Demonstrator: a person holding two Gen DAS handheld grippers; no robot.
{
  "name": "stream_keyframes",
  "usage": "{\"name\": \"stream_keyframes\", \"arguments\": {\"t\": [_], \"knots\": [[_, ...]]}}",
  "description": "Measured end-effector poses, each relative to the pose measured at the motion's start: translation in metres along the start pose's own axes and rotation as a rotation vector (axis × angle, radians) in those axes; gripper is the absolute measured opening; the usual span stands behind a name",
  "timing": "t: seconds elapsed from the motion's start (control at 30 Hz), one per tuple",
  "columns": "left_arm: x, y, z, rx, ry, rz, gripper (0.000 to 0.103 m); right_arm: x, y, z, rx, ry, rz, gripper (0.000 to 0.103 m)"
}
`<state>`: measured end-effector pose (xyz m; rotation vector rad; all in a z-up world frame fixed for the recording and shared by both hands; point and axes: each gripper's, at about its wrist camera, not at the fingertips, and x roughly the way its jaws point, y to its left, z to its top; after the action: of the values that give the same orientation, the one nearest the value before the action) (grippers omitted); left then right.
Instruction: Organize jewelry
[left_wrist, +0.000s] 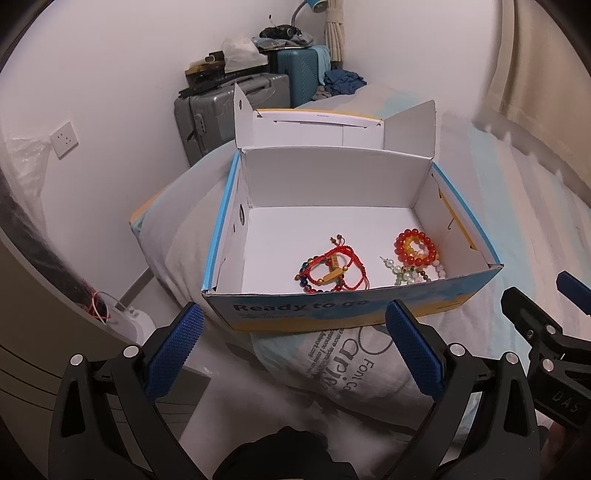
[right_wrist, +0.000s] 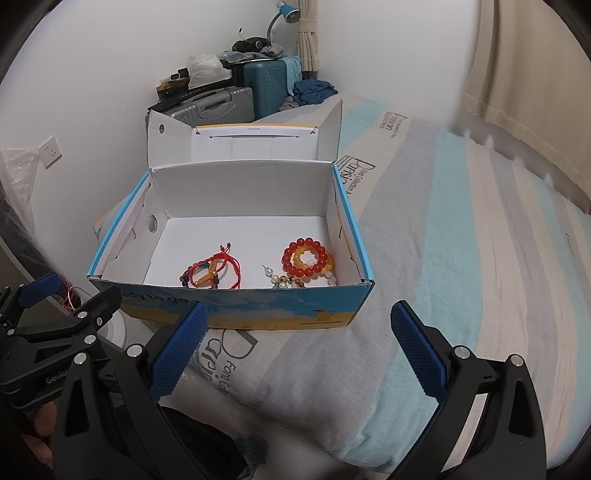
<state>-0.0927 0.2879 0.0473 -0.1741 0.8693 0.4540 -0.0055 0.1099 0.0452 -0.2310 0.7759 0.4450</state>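
Observation:
An open blue and yellow cardboard box (left_wrist: 332, 314) (right_wrist: 258, 310) with white inside stands on the bed, lid tipped back. Inside lie a tangle of red cord bracelets (left_wrist: 330, 271) (right_wrist: 212, 273), a red and amber bead bracelet (left_wrist: 415, 243) (right_wrist: 306, 256), and pale bead pieces (left_wrist: 410, 275) (right_wrist: 291, 282) in front of it. My left gripper (left_wrist: 295, 341) is open and empty, just short of the box's front wall. My right gripper (right_wrist: 299, 345) is open and empty, in front of the box's right half. Each gripper shows at the edge of the other's view.
The box rests on a pillow (left_wrist: 177, 229) on a bed with a striped grey and teal cover (right_wrist: 461, 240). Suitcases (left_wrist: 236, 110) piled with clutter stand against the far wall. A curtain (right_wrist: 535, 74) hangs on the right. A wall socket (left_wrist: 64, 138) is at left.

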Motion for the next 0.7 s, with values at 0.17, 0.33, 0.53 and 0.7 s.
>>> {"name": "stream_keyframes", "arguments": {"t": [0.17,0.33,0.53,0.7], "knots": [[-0.0021,-0.0009,0.0011,0.005,-0.006,-0.001,0.097,0.0007,0.0013,-0.0001,0.000,0.001,0.000,0.095],[-0.0040,-0.0020,0.0020,0.007,-0.018,-0.004,0.097,0.0013,0.0018,-0.0009,-0.002,0.003,0.002,0.095],[-0.0057,-0.0019,0.0017,0.006,-0.019,-0.007,0.097,0.0012,0.0012,-0.0007,-0.002,0.003,0.002,0.095],[-0.0060,-0.0016,0.0017,0.002,-0.018,-0.013,0.097,0.0015,0.0019,-0.0007,-0.001,0.004,0.002,0.095]]}}
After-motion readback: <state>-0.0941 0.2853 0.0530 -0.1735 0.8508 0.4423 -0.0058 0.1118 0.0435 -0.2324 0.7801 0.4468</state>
